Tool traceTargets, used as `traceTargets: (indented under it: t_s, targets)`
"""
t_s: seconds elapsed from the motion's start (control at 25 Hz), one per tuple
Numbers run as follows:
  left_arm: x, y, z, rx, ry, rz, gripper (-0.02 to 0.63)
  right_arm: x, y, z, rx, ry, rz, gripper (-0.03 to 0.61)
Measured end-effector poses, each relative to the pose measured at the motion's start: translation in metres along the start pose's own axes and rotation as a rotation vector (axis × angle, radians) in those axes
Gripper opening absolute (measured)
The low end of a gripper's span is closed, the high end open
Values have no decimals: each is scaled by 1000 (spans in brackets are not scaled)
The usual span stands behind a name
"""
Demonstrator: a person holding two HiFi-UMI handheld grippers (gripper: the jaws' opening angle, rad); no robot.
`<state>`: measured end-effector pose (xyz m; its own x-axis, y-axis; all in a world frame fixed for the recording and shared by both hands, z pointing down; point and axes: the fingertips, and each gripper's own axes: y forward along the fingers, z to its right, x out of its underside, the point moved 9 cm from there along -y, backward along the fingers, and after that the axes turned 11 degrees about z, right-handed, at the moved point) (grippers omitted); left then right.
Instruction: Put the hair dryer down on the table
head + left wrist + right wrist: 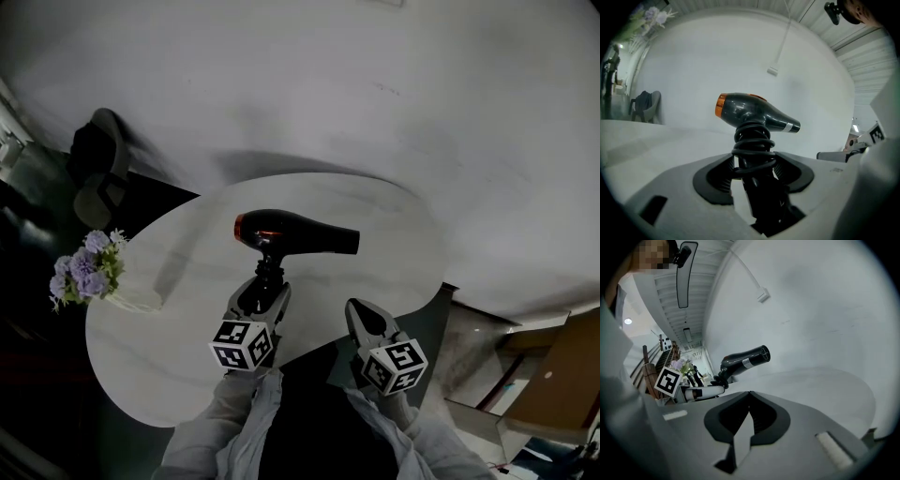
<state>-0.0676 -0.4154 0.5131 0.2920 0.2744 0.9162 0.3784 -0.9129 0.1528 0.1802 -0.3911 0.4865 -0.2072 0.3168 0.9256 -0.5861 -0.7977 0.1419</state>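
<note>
A black hair dryer (295, 232) with an orange rear ring is held over the white oval table (187, 309), its body level and its nozzle pointing right. My left gripper (267, 286) is shut on its handle, which has the cord coiled around it (752, 147). In the left gripper view the dryer (754, 110) stands upright between the pads. My right gripper (361, 311) hangs near the table's front edge, to the right of the left one, shut with nothing in it (750, 395). From there the dryer (743, 360) shows to the upper left.
A white vase of purple flowers (86, 267) stands at the table's left edge. A dark chair (98, 169) sits beyond the table at far left. A cardboard box (562, 375) lies on the floor at right. A pale wall is behind the table.
</note>
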Motion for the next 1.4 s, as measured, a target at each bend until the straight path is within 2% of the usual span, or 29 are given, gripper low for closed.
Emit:
traceTargets:
  t_s: [0.16, 0.4, 0.64, 0.84, 1.08, 1.24, 1.4]
  targets:
    - [4, 43, -11, -40, -20, -23, 261, -12, 38, 28, -22, 3, -26, 9]
    - [13, 103, -38, -145, -65, -66, 261, -22, 98, 68, -71, 8, -78, 9]
    - [29, 137, -64, -240, -102, -131, 261, -15, 142, 98, -103, 33, -134, 9]
    - [30, 160, -72, -308, -9, -189, 264, -1, 163, 120, -108, 57, -177, 9]
    - [33, 170, -71, -390, 47, -223, 265, 3, 169, 132, -107, 84, -189, 9]
    - [33, 171, -68, -410, 77, -225, 267, 2, 165, 134, -96, 90, -184, 9]
    - [28, 165, -64, -423, 110, -193, 286, -3, 154, 130, -91, 83, -166, 9]
